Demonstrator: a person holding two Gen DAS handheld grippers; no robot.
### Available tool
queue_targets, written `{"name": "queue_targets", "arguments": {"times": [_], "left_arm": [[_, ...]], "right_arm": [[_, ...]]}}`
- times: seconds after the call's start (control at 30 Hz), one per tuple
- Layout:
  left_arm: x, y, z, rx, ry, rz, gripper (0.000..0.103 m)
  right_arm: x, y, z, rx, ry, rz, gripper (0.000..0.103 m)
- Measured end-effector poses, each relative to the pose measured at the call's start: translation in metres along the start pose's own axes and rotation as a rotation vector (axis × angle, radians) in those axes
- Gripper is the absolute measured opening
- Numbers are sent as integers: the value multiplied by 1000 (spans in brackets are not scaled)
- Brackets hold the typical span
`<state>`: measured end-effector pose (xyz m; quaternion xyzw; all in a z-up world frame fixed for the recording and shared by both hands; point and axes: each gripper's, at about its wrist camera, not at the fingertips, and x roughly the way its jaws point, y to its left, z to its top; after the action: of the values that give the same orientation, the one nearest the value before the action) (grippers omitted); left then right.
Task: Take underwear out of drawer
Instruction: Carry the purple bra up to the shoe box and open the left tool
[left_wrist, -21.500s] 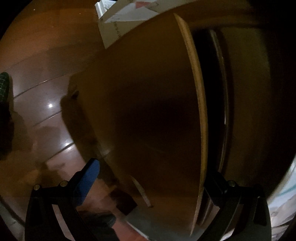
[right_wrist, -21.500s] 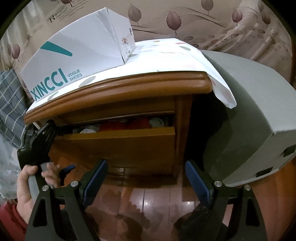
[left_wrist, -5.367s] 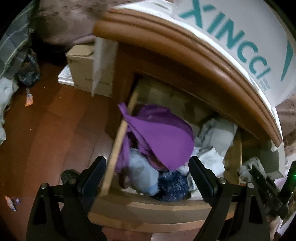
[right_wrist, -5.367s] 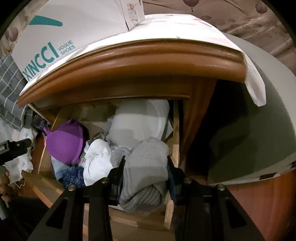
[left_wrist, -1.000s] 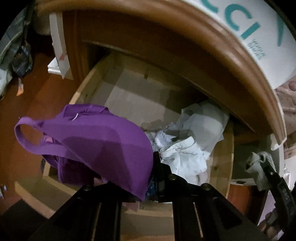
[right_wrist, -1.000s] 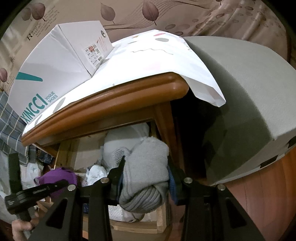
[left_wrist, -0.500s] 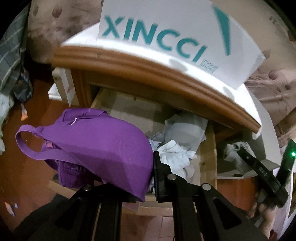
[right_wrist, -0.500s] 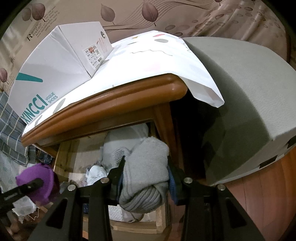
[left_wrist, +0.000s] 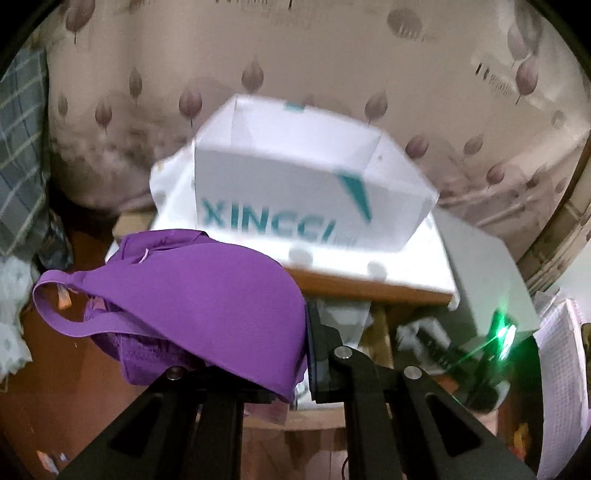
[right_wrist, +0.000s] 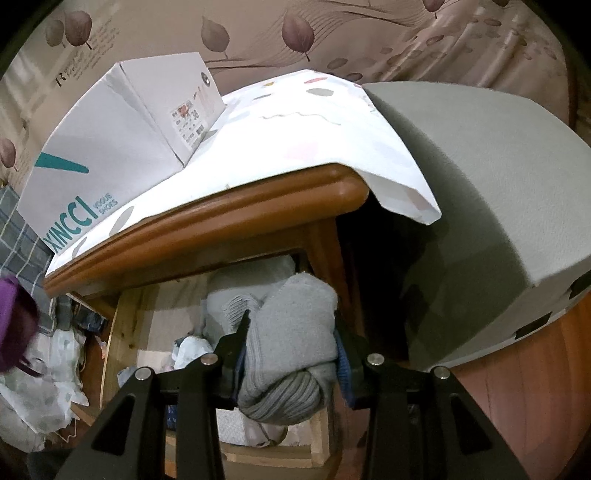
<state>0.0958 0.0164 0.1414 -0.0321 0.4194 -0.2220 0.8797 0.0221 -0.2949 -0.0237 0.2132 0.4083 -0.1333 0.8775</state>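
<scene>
Left gripper: we find it clamped on the purple underwear — held clear above the drawer (picture blurred).
Right gripper: we find it gripping a grey knitted bundle — over the open drawer.
Nightstand top: white shoebox.

Leaf-patterned wall, reddish wooden floor
</scene>
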Motion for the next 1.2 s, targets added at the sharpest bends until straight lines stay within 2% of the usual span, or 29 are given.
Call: {"name": "queue_targets", "arguments": {"times": [0.17,0.3,0.4,0.5,0.67,0.87,1.2], "left_arm": [[-35,-3,54,41,-103,10,10],[-49,-11,100,92,-186,35,10],[-46,-17,132,122,-215,22,10],[-27,-24,157,158,-203,10,11],[22,-22,183,135,-139,-14,11],[82,-12,190,122,-23,-25,11],[133,-11,178,174,41,3,12]], "right_arm": [[-2,-2,2,9,-4,-7,38],[-2,-4,3,19,-5,-5,39],[-2,-4,4,21,-9,-7,38],[-2,-3,4,20,-13,-14,39],[-6,0,6,-3,-38,-37,38],[-5,-6,8,26,-30,-28,39],[-1,-6,10,29,-18,-21,39]]}}
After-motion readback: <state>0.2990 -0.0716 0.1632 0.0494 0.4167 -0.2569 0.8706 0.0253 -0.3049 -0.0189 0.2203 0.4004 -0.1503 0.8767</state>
